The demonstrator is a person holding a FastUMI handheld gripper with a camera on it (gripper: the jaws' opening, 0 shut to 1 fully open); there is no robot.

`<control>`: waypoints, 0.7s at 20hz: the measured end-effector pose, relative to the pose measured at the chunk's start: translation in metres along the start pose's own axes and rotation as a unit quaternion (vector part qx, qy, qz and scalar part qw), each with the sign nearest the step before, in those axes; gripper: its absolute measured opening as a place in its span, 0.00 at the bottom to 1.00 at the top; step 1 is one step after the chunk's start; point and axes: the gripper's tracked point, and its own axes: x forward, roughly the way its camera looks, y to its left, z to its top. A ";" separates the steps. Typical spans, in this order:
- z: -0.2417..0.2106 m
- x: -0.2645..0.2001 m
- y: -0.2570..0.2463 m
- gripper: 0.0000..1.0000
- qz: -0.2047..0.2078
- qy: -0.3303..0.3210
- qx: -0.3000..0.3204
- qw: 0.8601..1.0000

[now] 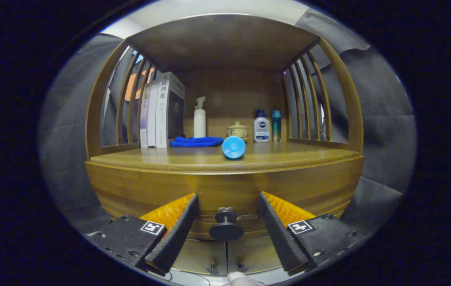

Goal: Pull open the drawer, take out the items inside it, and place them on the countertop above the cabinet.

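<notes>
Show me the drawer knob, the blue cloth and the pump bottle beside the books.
drawer knob (226,230): gripper view, on its round face, between the open fingers of the gripper (227,206).
blue cloth (196,141): gripper view, on the folded top.
pump bottle (199,123): gripper view, on its body.

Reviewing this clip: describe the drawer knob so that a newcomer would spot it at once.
Start at the wooden cabinet and drop below its countertop to the curved drawer front. The knob sits between the open tool's fingers, untouched: one dark round mushroom-shaped pull, unlike the smaller pair lower down.
</notes>
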 end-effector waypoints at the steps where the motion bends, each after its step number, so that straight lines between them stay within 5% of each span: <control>1: 0.001 0.000 0.000 0.99 0.001 0.002 0.000 1.000; 9: 0.000 -0.008 0.000 0.99 0.009 0.055 0.003 0.998; 14: 0.021 -0.080 -0.022 0.99 0.017 0.028 -0.020 0.999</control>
